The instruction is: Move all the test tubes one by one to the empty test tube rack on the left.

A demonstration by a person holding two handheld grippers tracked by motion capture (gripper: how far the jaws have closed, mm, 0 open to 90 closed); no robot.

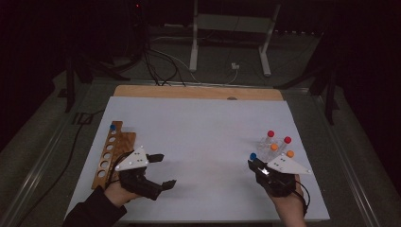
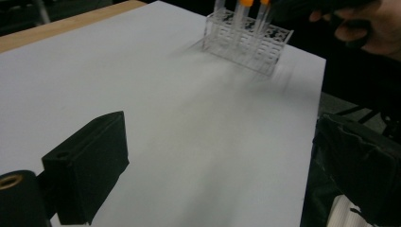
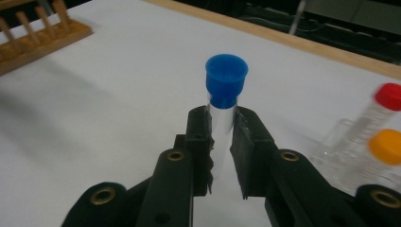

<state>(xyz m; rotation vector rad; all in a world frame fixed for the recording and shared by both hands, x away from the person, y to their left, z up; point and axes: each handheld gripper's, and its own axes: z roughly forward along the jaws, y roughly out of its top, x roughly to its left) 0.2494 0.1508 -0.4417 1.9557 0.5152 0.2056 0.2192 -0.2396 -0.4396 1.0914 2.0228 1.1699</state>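
Beside the clear rack [image 1: 276,147] (red and orange-capped tubes inside), right claw [image 3: 221,137] clamps a blue-capped tube [image 3: 225,90]; left claw [image 1: 160,171] gapes.

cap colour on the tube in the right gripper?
Blue cap, clearest in the right gripper view.

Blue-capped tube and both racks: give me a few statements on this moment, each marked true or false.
1. The right gripper is shut on the blue-capped tube. True.
2. The left gripper holds a red-capped tube. False: its jaws stand open with nothing between them.
3. The wooden rack already has a blue-capped tube at its far end. True.
4. The clear rack lies tipped on its side. False: it stands upright on the white sheet with capped tubes in it.
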